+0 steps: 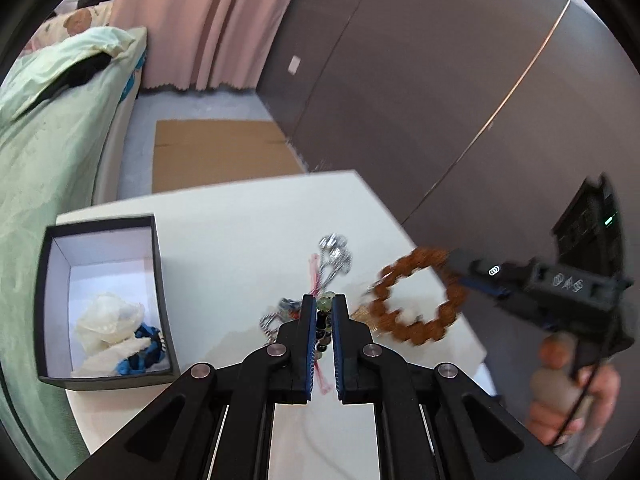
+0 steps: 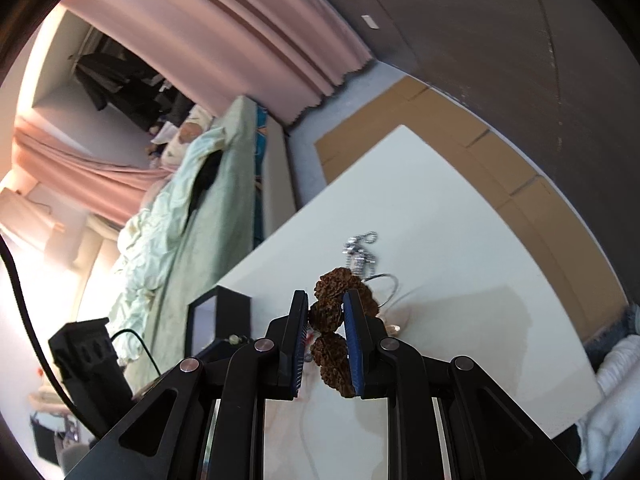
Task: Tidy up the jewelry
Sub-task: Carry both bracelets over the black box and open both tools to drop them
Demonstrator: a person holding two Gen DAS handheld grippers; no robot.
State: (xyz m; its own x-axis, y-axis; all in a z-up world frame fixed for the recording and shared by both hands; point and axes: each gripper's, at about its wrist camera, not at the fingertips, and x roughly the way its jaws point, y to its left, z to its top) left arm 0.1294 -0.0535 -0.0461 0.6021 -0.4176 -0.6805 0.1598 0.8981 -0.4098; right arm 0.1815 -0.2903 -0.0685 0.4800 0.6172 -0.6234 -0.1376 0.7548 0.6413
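My left gripper is shut on a string of green and dark beads above the white table. My right gripper is shut on a brown bead bracelet; in the left wrist view that bracelet hangs as a ring off the right gripper, lifted over the table's right side. A silver chain piece and a pink cord lie on the table beyond my left fingers. The black box with a white lining stands at the left.
The box holds white crumpled paper and a blue item. A bed with green bedding is left of the table. Flat cardboard lies on the floor behind. A dark wall is at the right.
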